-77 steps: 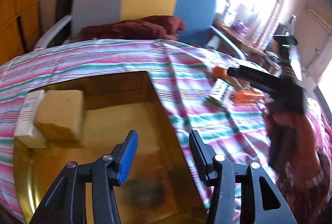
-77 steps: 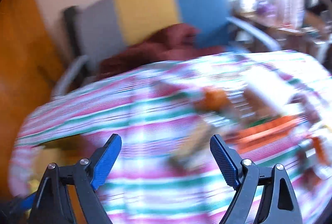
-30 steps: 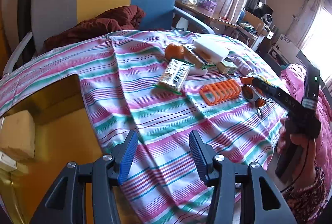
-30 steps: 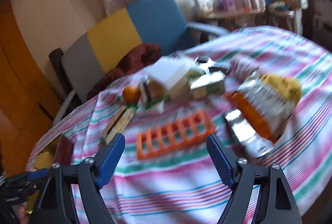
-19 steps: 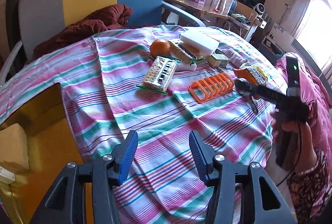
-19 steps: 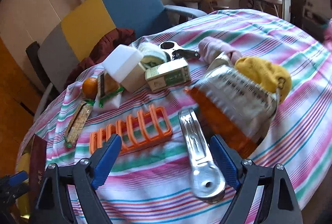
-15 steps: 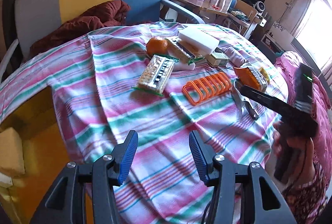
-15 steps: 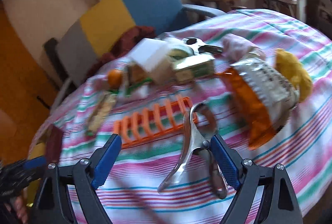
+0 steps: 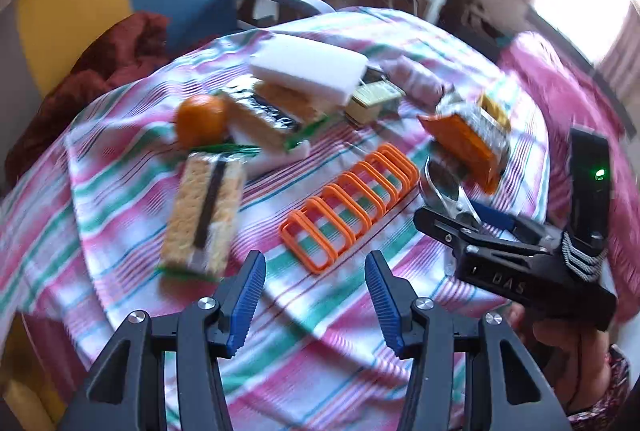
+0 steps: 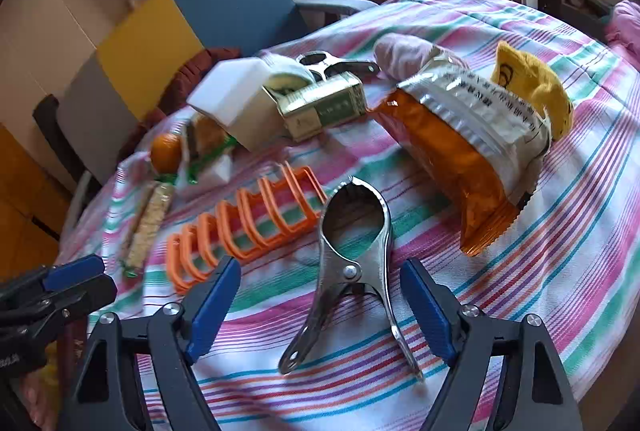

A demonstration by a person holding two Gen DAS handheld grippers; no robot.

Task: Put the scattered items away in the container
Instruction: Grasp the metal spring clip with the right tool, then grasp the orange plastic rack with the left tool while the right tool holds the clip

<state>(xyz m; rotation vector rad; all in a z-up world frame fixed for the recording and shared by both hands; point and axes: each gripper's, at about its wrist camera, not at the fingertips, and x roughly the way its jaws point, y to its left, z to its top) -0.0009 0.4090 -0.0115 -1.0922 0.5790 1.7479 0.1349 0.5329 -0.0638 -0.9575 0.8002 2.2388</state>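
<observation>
Scattered items lie on a striped cloth. My right gripper [image 10: 320, 281] stands low over a metal spring clip [image 10: 352, 243]. The clip's handles lie between the closing jaws, and the blue pads [image 10: 424, 307] do not touch them. My left gripper [image 9: 314, 271] is open and holds nothing, just short of an orange wire rack [image 9: 348, 203]. A cracker packet [image 9: 204, 211] lies to its left. The right gripper [image 9: 464, 227] shows at the right of the left wrist view, over the clip [image 9: 440, 187]. A corner of the yellow container [image 9: 18, 403] shows at the bottom left.
Behind the rack lie an orange fruit [image 9: 200, 119], a white foam block [image 9: 308, 65], a small green box [image 10: 324, 107], an orange snack bag [image 10: 460, 143] and a yellow pouch [image 10: 532, 87]. A padded chair [image 10: 224, 3] with a red cloth stands past the table.
My left gripper has swung right, from beside the yellow container to the orange rack. My right gripper has sunk over the metal clip, which now lies between its jaws.
</observation>
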